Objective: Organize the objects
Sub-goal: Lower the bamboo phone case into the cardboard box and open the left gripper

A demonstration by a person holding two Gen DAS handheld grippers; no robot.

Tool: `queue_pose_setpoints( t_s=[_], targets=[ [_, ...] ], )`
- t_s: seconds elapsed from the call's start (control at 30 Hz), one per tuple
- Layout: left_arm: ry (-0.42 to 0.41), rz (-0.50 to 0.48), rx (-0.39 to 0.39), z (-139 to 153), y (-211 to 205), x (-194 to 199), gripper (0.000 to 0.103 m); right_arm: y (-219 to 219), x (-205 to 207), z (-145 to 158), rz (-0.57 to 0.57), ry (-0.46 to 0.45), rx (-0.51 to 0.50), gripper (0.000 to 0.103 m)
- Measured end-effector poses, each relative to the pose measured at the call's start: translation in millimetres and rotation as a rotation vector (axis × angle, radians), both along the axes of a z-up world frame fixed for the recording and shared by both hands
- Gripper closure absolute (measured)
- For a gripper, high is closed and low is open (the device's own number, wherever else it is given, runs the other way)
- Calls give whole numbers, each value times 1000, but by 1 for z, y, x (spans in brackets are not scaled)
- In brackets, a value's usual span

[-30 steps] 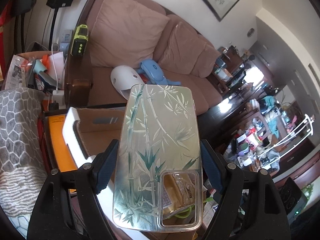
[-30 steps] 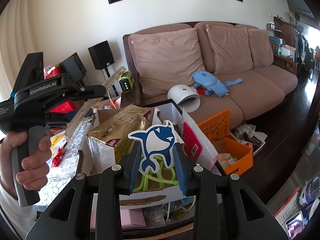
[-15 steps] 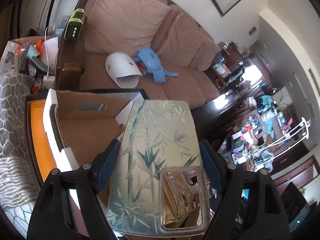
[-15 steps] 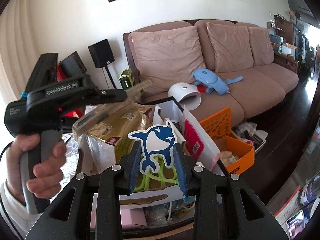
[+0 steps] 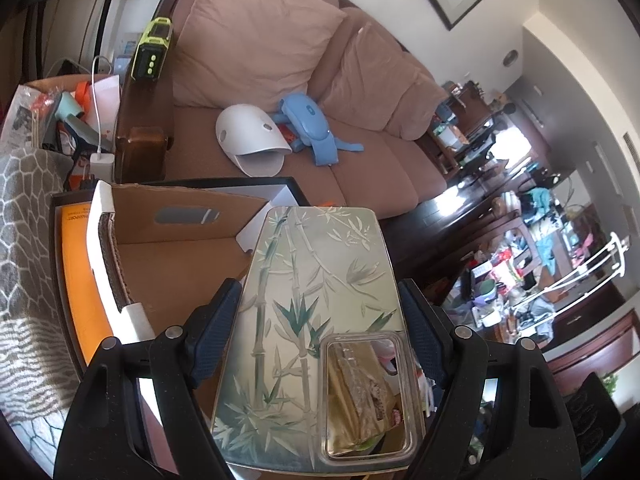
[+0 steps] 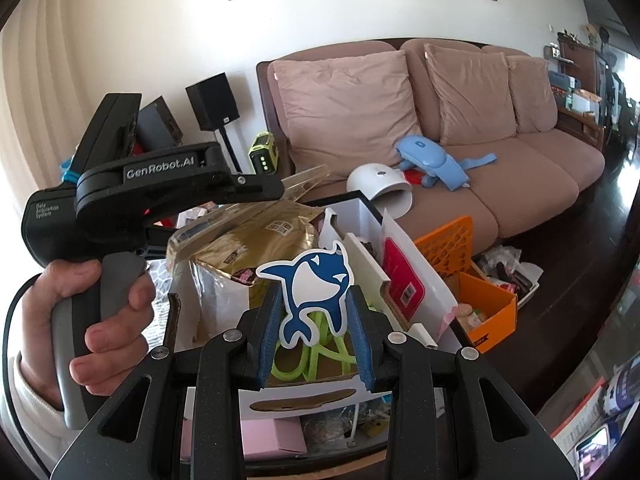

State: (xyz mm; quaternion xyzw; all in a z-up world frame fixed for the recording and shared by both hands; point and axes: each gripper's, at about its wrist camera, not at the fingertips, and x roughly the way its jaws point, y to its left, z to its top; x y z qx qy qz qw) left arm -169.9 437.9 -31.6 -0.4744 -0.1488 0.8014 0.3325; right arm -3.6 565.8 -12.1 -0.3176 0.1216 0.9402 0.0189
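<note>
Nearest in our left wrist view, the left gripper [image 5: 320, 320] is clamped on a clear phone case [image 5: 316, 320] printed with bamboo, pads pressing its two long edges. We hold it flat, camera cutout toward us, probably so it can slide in level. It hangs over the open cardboard box [image 5: 168, 264], above the brown inner floor. The gold bag shows through the cutout.

In our right wrist view, the right gripper [image 6: 314, 316] is closed on a blue and white whale sticker [image 6: 316, 284], pinched at its lower sides so the whale stands upright above the pads. It sits just over the green cord [image 6: 312, 356] lying in the box below. Beside it stands a gold foil bag [image 6: 256, 244], and to the right a white bag with a pink label [image 6: 400, 276].

Our left hand [image 6: 84, 312] grips the other tool's handle at left, with the case poking out over the gold bag.

Further right, an orange crate [image 6: 452, 248] on the floor. Beyond that, the sofa [image 6: 520, 184] carrying a white dome lamp [image 6: 380, 188] and a blue massager [image 6: 432, 160], both well apart from the box.

We judge both items are waiting for a drop into the box; neither is released yet.
</note>
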Motion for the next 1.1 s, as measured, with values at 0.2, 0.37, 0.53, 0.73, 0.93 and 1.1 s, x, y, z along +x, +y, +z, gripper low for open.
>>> queue_pose_setpoints(
  t_s=[0.2,0.37,0.53,0.73,0.93,1.1],
  targets=[
    [3,-1,1,0,1,0,27,0,-1,-1,2,-2,-1,70],
    [-19,34,28,-3,-7,-13,27,-1,-4,-3,9,-13,2,70],
    [-33,115,73,-6,-23,-26,27,1,-5,-4,1,-14,0,70],
    [-62,163,43,-15,-27,-41,27,1,-7,-6,-1,-18,0,70],
    [-34,132,-60,-10,-15,-37,27,2,-7,-7,-3,-23,-1,70],
    [-32,51,-145,-9,0,-37,26,2,-6,-8,-5,-21,0,70]
  ],
)
